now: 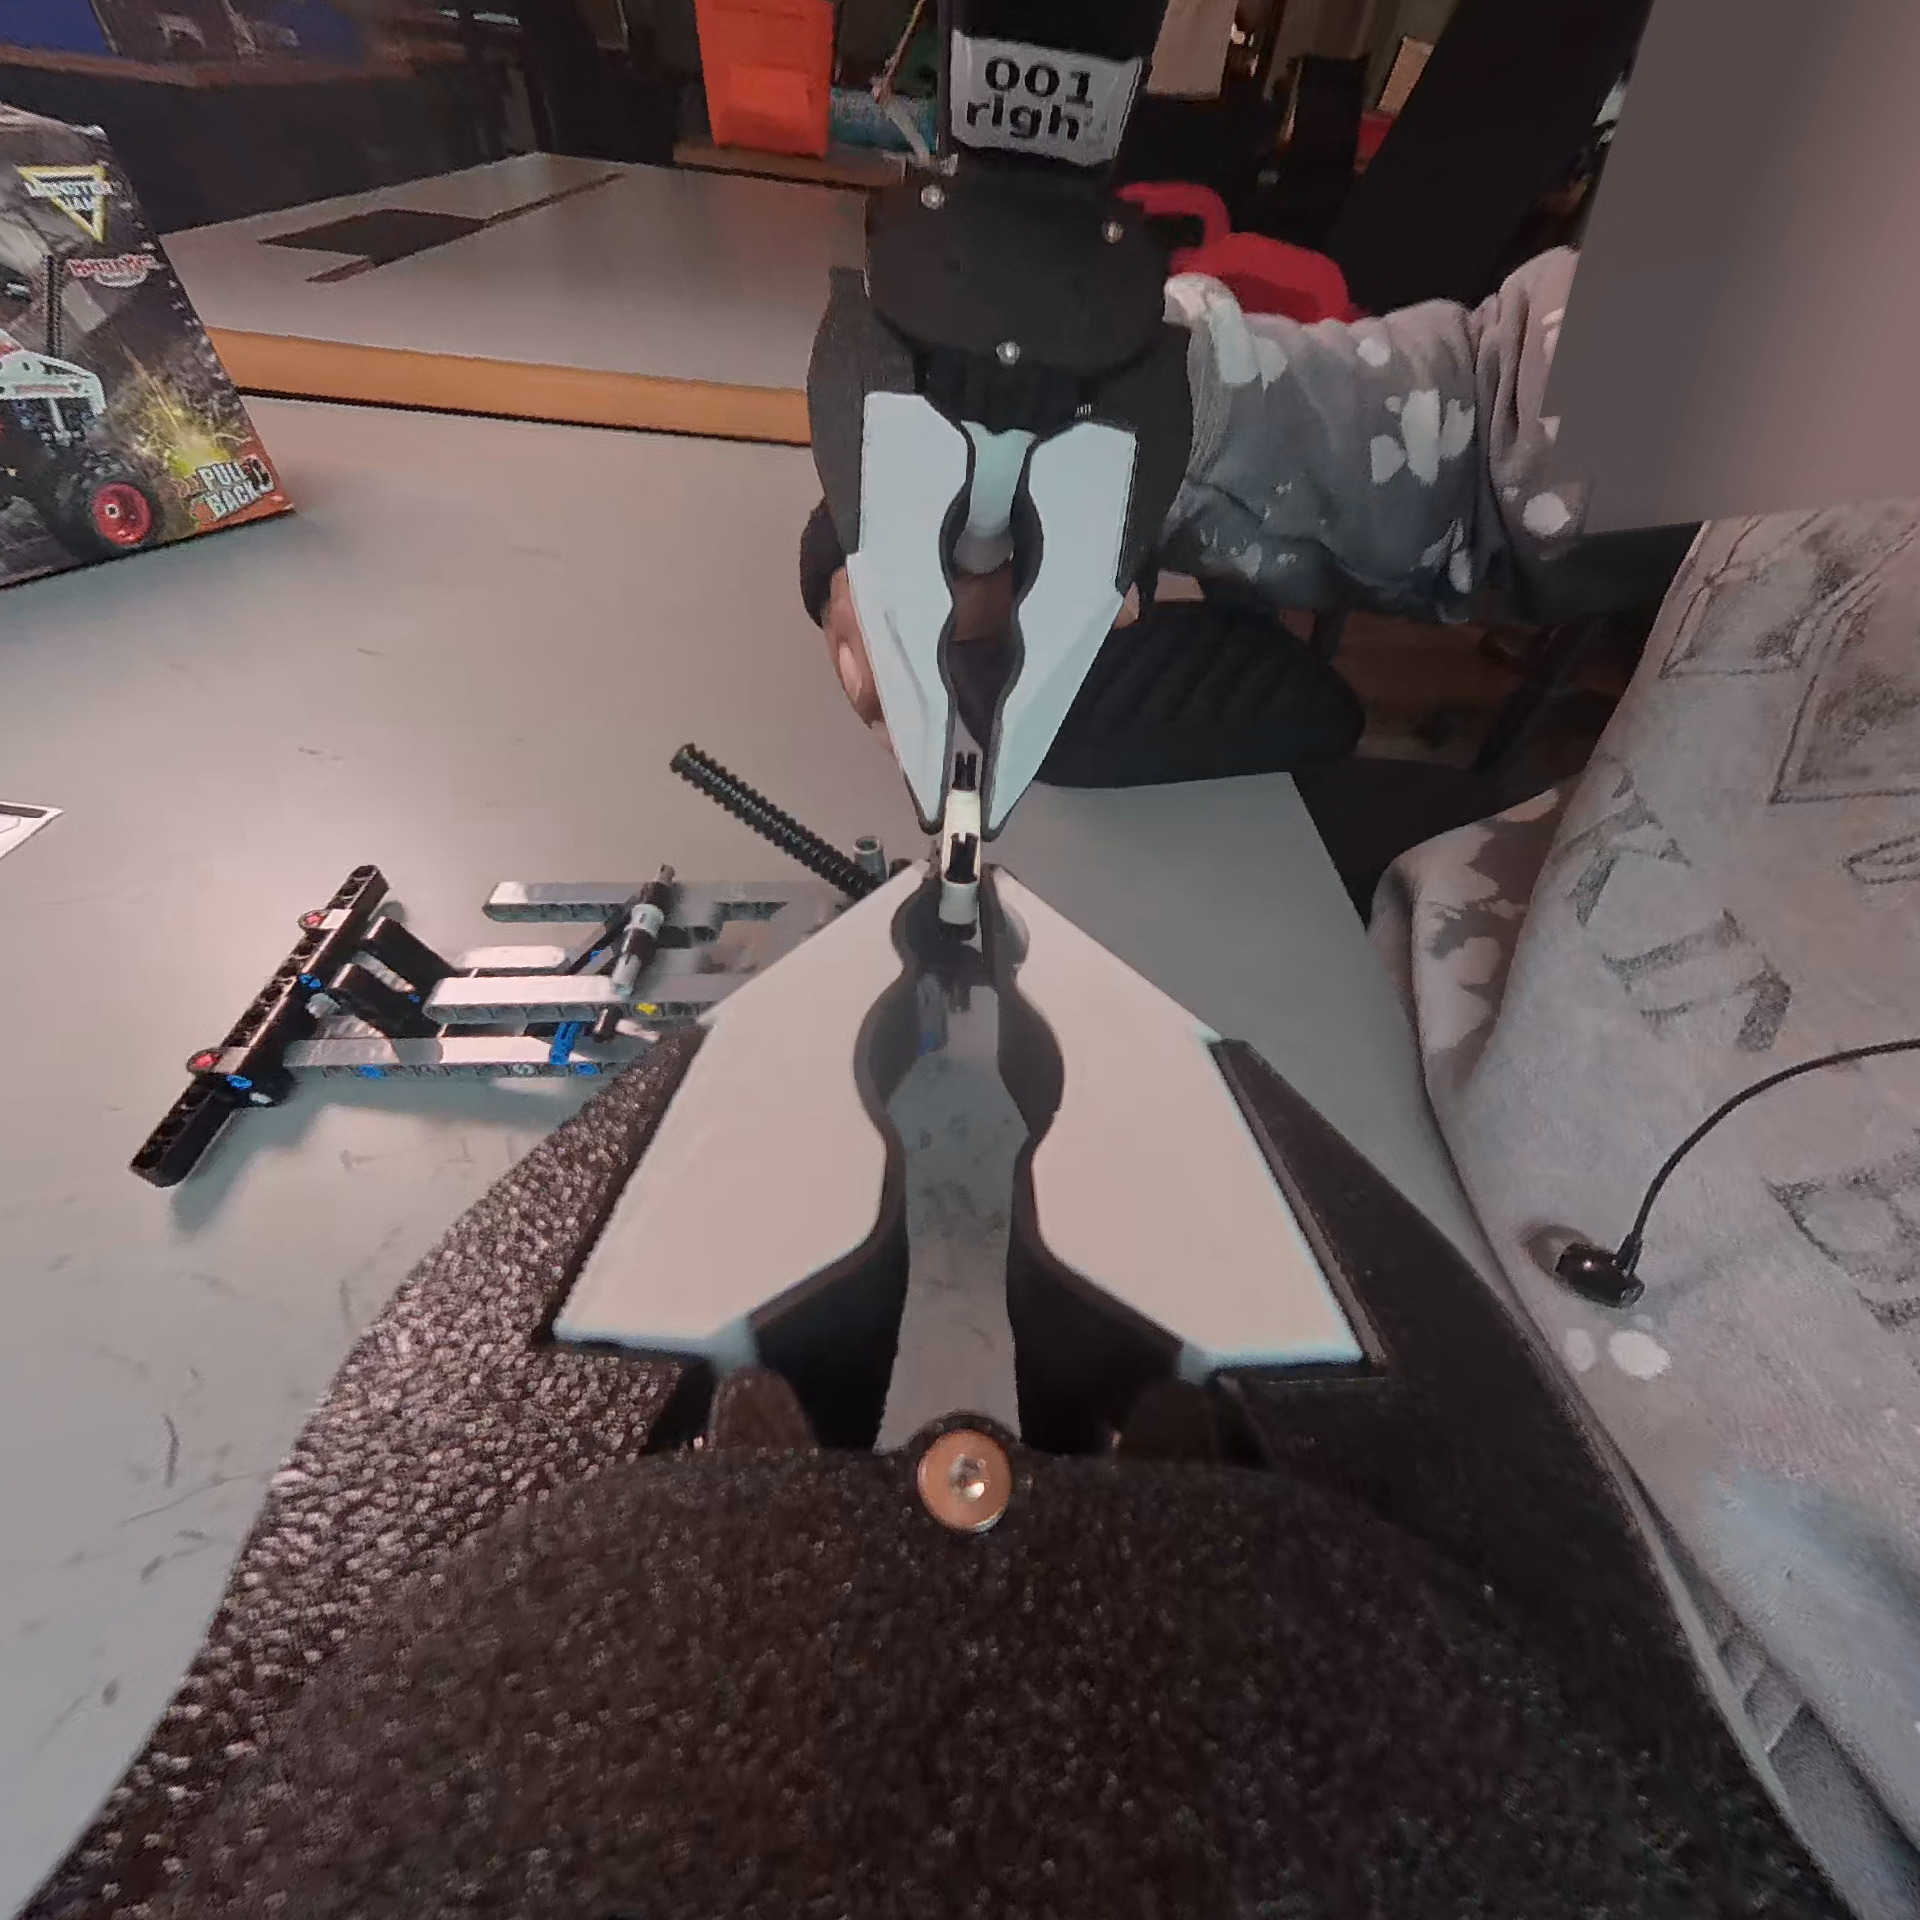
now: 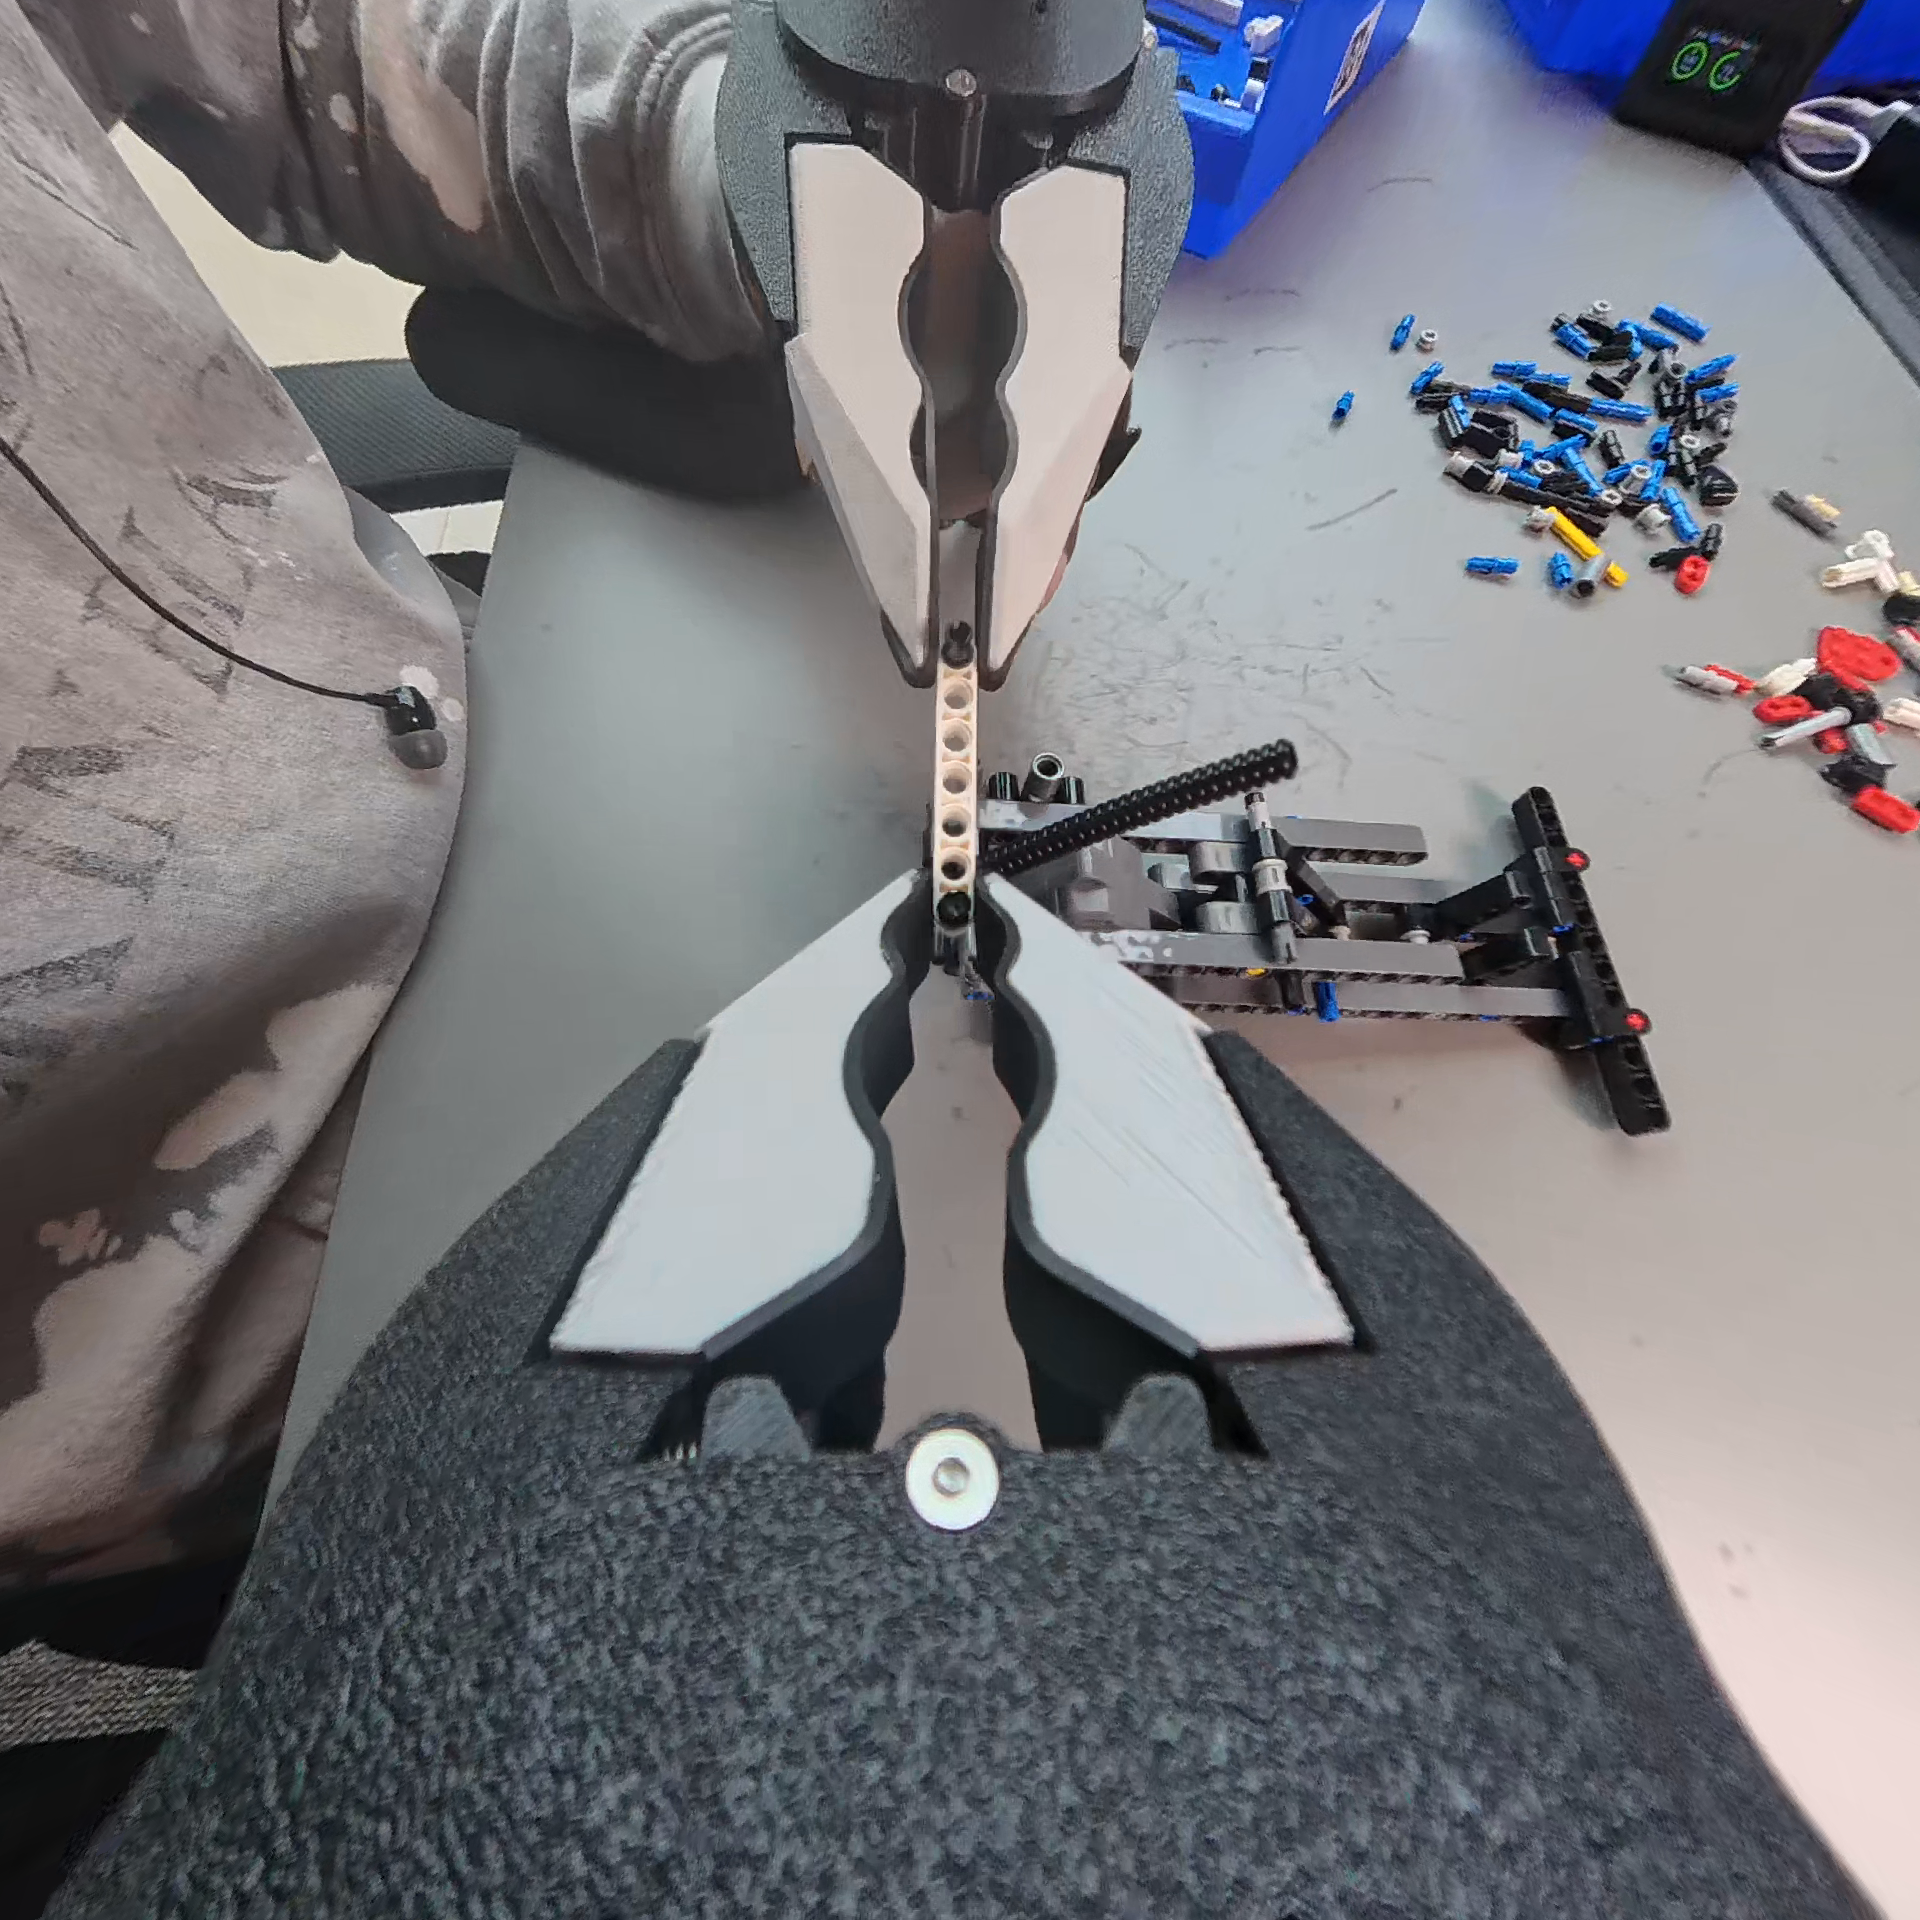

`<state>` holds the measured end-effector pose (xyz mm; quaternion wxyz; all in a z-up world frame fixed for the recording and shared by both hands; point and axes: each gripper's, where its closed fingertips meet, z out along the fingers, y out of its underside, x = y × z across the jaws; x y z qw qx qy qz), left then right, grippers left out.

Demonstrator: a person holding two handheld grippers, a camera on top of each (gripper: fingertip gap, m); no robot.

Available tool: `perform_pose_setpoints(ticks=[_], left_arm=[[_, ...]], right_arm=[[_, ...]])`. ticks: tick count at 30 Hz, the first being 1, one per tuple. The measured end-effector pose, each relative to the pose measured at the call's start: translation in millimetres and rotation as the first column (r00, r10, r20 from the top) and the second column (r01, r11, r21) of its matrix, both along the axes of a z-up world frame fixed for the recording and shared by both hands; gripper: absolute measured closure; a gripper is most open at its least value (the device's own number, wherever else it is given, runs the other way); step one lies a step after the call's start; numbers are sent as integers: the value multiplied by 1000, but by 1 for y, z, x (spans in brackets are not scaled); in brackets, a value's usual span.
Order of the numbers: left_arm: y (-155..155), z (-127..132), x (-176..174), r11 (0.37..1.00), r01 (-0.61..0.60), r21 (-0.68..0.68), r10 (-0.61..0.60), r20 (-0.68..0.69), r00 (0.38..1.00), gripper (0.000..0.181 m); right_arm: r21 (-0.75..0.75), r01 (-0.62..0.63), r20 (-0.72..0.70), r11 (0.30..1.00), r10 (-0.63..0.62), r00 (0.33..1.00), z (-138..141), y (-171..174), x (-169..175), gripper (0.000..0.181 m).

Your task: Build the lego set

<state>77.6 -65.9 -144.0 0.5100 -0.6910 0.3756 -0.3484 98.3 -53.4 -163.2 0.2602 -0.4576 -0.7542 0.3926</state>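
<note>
Your left gripper [image 1: 954, 914] and right gripper [image 2: 956, 920] each pinch one end of a white beam with holes [image 2: 956, 774], jaws narrowed onto it, tips facing at frame centre. In your right wrist view, the half-built grey and black frame [image 2: 1351, 935] lies on the table [image 2: 727, 644] right of centre, with loose pieces [image 2: 1579, 447] scattered upper right. The set's box [image 1: 94, 384] stands upper left in your left view.
</note>
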Motion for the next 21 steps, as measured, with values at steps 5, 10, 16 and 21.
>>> perform_pose_setpoints(ticks=[5, 10, 16, 21], left_arm=[[0, -25, -2, 1000, -9, -15, 6, -164, 986, 173], [3, -31, -5, 1000, -24, -13, 20, -214, 977, 173], [1, -34, -9, 999, -28, -15, 24, -227, 973, 173], [1, -35, -11, 999, -29, -18, 24, -243, 970, 168]], right_arm=[[41, 0, 41, 999, -2, 999, -8, 2, 2, 174], [48, -23, 78, 999, 19, 997, -10, 5, 1, 174], [23, -16, 73, 1000, 14, 997, -12, 3, -2, 174], [19, -18, 73, 1000, 17, 997, -12, 2, -2, 174]])
